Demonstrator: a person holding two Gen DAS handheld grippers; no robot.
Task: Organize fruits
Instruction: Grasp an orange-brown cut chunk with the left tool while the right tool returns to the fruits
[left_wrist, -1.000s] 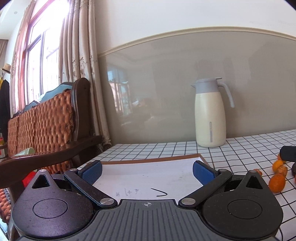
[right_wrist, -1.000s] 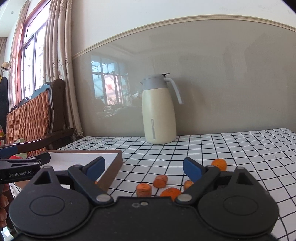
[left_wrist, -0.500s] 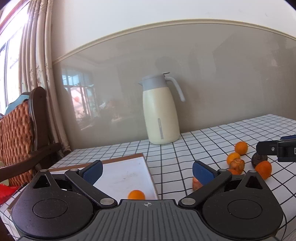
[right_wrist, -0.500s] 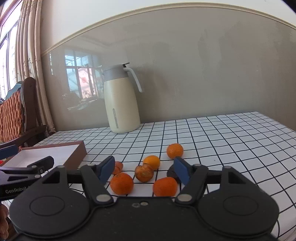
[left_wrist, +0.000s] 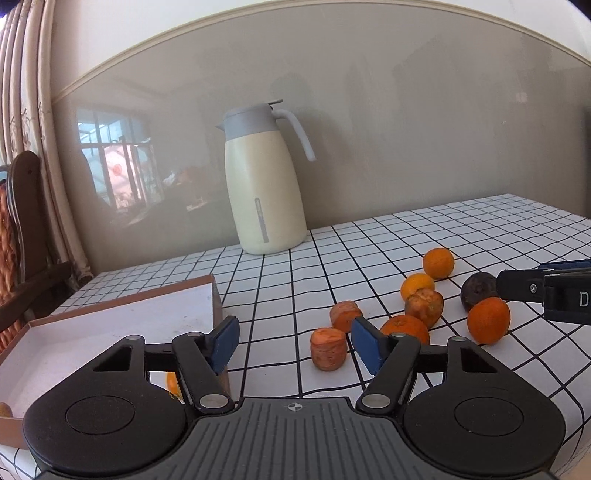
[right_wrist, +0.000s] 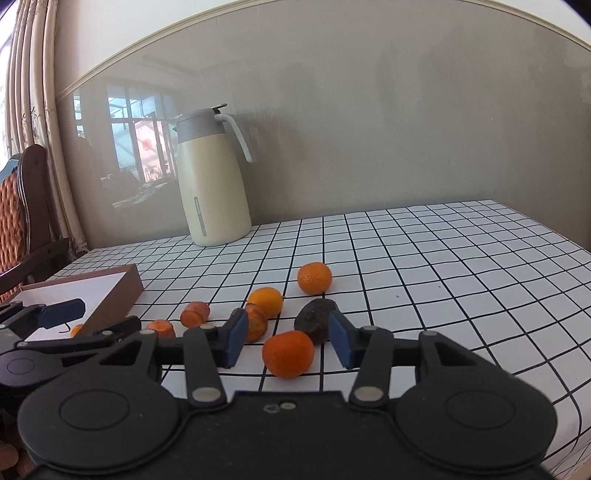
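Rightward, bare tablecloth (right_wrist: 461, 280) beyond fruit (right_wrist: 314, 277).

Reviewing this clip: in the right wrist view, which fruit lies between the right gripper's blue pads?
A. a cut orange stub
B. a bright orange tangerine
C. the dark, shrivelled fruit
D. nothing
B. The bright orange tangerine sits in the gap of the right gripper, whose jaws are closing but not yet pressing on it; the dark fruit lies just beyond.
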